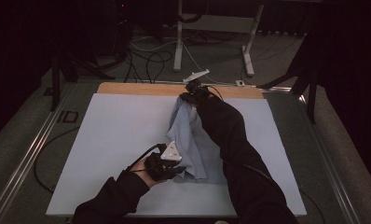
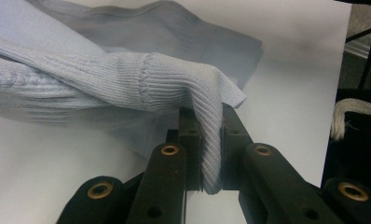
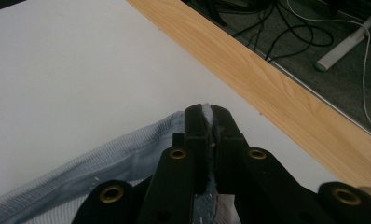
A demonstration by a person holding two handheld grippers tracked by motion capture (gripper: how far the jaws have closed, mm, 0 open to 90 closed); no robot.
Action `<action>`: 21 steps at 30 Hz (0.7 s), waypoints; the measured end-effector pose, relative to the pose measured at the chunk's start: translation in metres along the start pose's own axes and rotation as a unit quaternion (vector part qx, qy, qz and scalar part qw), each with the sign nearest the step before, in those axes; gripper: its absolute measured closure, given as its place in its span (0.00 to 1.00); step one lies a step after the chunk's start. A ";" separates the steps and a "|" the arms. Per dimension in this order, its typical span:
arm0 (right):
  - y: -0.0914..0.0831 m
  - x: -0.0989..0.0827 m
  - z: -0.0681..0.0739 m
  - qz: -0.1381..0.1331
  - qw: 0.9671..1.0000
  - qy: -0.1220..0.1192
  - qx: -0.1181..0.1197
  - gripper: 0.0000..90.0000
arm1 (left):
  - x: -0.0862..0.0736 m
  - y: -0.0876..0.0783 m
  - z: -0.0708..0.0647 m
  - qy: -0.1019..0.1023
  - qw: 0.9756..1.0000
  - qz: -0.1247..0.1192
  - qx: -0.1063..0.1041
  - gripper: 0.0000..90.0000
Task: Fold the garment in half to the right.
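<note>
A pale blue knitted sweater (image 1: 189, 140) lies bunched on the white sheet (image 1: 113, 135), stretched between my two grippers. My left gripper (image 1: 172, 169) sits at the sweater's near edge, shut on a ribbed cuff (image 2: 210, 140) that folds down between the jaws. At the far end, by the wooden strip, my right gripper (image 1: 193, 91) is shut on the sweater's edge (image 3: 208, 122), and the ribbed hem (image 3: 95, 161) trails off to the left. The right forearm lies across part of the sweater.
A wooden table edge (image 1: 141, 87) runs along the far side of the sheet. Beyond it are cables (image 1: 151, 58) and white desk legs (image 1: 178, 42) on the floor. Metal rails (image 1: 32, 149) flank the table on the left.
</note>
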State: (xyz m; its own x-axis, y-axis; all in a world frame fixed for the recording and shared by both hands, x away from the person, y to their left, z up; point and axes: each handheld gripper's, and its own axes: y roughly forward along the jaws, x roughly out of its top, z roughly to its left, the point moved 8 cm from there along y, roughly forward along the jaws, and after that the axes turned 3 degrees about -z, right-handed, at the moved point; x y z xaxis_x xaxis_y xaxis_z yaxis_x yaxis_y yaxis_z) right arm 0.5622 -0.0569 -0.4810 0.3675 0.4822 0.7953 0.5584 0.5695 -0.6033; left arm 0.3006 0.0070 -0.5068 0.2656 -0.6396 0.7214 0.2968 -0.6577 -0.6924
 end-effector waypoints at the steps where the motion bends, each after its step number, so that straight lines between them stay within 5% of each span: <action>1: -0.003 -0.004 -0.004 -0.003 1.000 0.003 0.000 0.97 | 0.002 0.002 0.000 0.004 1.000 0.002 -0.001 0.94; 21: -0.010 -0.032 -0.032 -0.005 1.000 0.023 0.001 0.97 | 0.029 0.038 -0.012 0.030 0.999 0.019 -0.026 0.94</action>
State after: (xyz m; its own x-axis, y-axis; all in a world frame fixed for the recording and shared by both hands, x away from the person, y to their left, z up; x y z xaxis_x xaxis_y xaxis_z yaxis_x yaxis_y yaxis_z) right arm 0.5692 -0.0992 -0.4984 0.3965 0.4453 0.8028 0.5603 0.5754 -0.5958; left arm 0.3086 -0.0420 -0.5124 0.2198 -0.6868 0.6928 0.2396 -0.6504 -0.7208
